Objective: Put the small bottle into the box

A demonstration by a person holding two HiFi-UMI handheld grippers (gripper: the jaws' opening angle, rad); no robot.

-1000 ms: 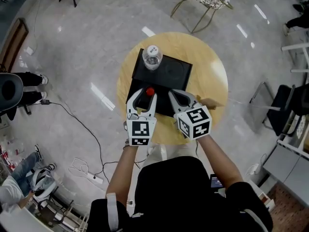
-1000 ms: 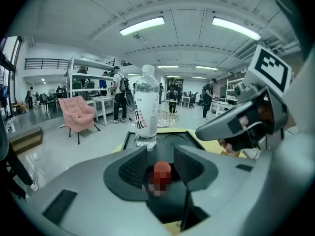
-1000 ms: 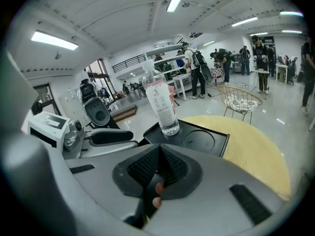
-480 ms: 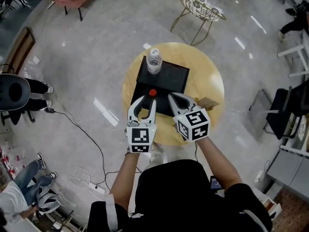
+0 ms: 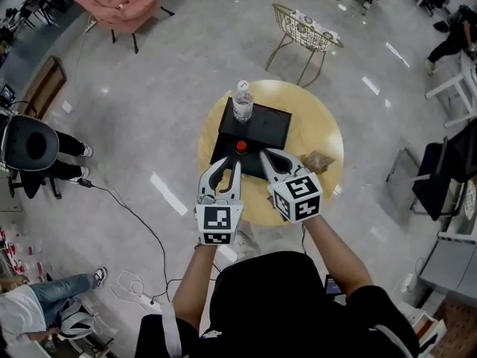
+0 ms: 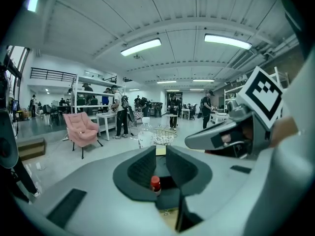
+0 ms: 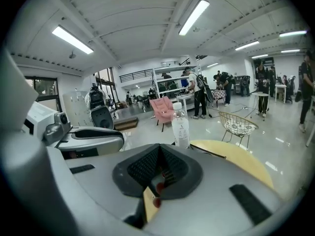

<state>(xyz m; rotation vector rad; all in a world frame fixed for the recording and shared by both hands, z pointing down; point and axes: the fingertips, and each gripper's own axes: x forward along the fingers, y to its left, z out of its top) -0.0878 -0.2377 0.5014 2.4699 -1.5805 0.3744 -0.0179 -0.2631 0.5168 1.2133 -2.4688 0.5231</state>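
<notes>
- Our left tongs (image 5: 228,165) stand at a narrow gap, having just been closing. Nothing lies between the pads. In the left gripper view we see only a red cap past them, lower down.
- Our right tongs (image 5: 270,155) are empty too. Their ribbed pads run together to meet at the tips, and they grip nothing.
- Both tongs hover side by side over the near part of the round pale wooden counter (image 5: 320,125), just short of the box's near edge.
- The small red-capped bottle (image 5: 241,147) stands upright inside the flat black box (image 5: 268,125), near its near edge and just beyond our left tips. We judge that the task is done.
- A tall clear plastic bottle with a white cap (image 5: 242,103) stands at the box's far left corner. A crumpled brown scrap (image 5: 319,160) lies on the counter to the right of our right tongs.
- The small bottle is narrow, upright and close to our tips, so a forward drift or dip of either tongs could knock it over or out of the low box.
- A push on the box's near edge could slide it toward the far left rim. We think the tall bottle there could then topple off the counter.
</notes>
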